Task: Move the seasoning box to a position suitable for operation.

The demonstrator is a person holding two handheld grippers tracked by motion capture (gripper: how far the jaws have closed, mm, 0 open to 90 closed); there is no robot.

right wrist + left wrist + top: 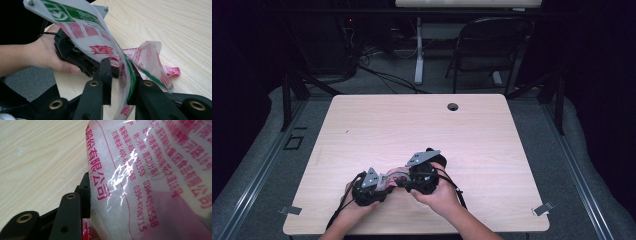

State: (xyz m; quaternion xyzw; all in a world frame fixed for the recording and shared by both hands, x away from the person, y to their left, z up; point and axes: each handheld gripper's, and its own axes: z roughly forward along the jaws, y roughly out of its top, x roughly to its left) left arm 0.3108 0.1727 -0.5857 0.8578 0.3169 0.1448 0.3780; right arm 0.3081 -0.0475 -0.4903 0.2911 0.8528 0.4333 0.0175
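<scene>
Both grippers meet over the near edge of the table, sharing a clear plastic bag printed in red and green. The right gripper has the bag's film between its narrowly parted jaws. The left gripper has one jaw against the bag; I cannot tell whether it grips.

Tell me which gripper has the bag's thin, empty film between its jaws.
The right gripper: flat printed film of the bag hangs between its jaws. The left gripper has a jaw against the bulging, white-filled part.

A crumpled clear plastic bag with red print hangs above the table.
</scene>
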